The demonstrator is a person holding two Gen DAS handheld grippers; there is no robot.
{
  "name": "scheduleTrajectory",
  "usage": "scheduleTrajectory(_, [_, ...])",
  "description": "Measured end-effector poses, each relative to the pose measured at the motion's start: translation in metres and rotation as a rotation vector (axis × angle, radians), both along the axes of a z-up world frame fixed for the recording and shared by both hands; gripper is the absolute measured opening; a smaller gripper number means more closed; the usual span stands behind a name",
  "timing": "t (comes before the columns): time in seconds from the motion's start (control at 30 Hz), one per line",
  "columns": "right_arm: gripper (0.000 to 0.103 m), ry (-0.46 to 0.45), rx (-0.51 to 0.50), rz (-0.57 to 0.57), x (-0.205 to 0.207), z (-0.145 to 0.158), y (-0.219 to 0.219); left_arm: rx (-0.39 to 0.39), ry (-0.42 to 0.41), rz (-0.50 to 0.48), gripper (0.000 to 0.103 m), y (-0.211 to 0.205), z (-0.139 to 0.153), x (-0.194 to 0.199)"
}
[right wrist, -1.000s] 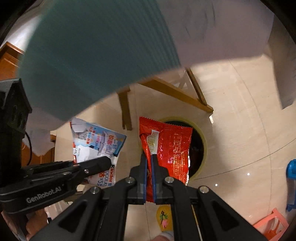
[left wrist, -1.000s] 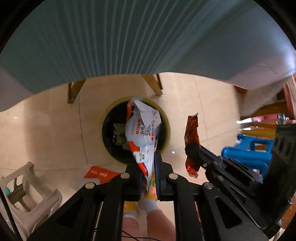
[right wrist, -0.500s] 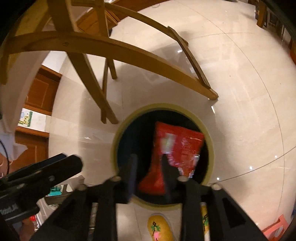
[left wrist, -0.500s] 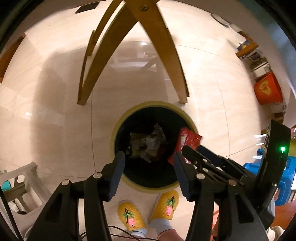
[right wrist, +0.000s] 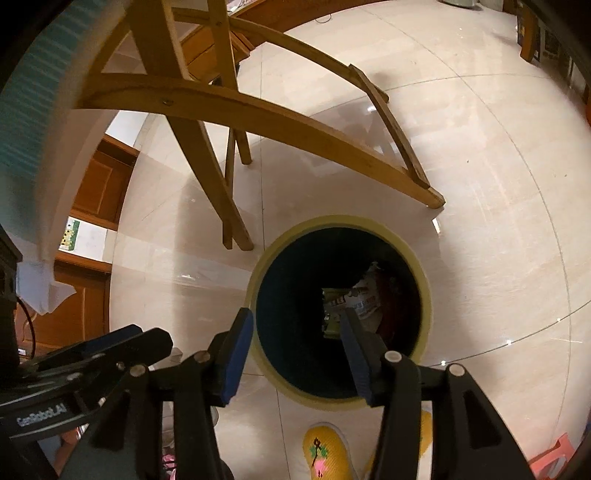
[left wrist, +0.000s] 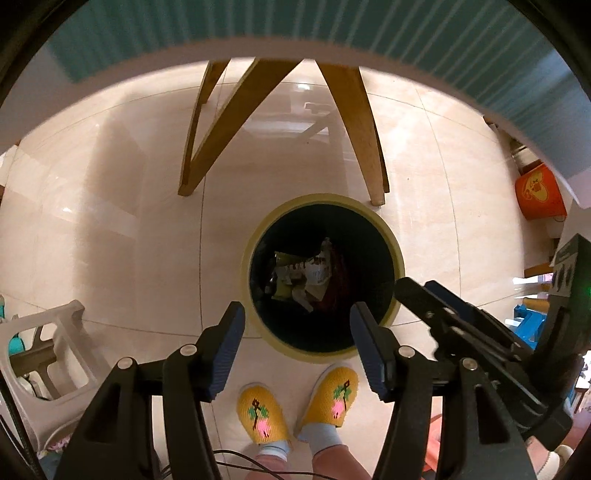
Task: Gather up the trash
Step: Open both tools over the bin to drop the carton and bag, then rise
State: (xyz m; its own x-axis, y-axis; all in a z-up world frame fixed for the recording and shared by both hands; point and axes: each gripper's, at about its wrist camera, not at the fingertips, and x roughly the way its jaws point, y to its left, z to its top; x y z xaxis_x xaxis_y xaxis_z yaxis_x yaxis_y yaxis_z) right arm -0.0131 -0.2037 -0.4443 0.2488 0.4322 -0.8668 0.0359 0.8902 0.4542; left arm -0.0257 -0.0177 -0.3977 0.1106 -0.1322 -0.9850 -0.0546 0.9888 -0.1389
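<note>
A round yellow-rimmed trash bin (left wrist: 397,246) stands on the tiled floor below both grippers; it also shows in the right wrist view (right wrist: 424,280). Inside lie crumpled wrappers (left wrist: 314,271), among them a white printed packet (right wrist: 364,297) and a dark red packet (left wrist: 338,282). My left gripper (left wrist: 297,323) is open and empty above the bin's near rim. My right gripper (right wrist: 295,326) is open and empty over the bin mouth. The right gripper also shows at the right of the left wrist view (left wrist: 443,314).
Wooden table legs (left wrist: 364,133) stand just behind the bin, under a table with a teal cloth (left wrist: 295,22). A white plastic stool (left wrist: 48,354) is at the left, an orange container (left wrist: 539,192) at the right. The person's yellow slippers (left wrist: 262,415) are in front of the bin.
Both grippers have opened: the white packet and the red packet dropped into the bin. Both grippers now hang open above it and the left one has pulled back slightly.
</note>
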Motion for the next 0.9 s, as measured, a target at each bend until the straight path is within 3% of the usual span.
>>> scheduleTrajectory(0.13, [0.049,-0.001,0.014,-0.006,-0.009,0.025,-0.005,-0.007,0.007,0.016,0.058,0.006,0.018,-0.009])
scheduleTrajectory(0.33, [0.049,0.012,0.011,-0.002,-0.021,0.076,-0.007,-0.013,0.001,0.043,0.058,0.015,0.068,-0.019])
scheduleTrajectory(0.63, [0.049,-0.054,0.038,0.063,-0.021,0.19,0.005,-0.026,-0.059,0.066,0.058,0.027,0.187,-0.023])
scheduleTrajectory(0.9, [0.049,-0.149,0.083,0.13,-0.01,0.292,0.011,0.001,-0.183,0.074,0.061,0.033,0.295,-0.021])
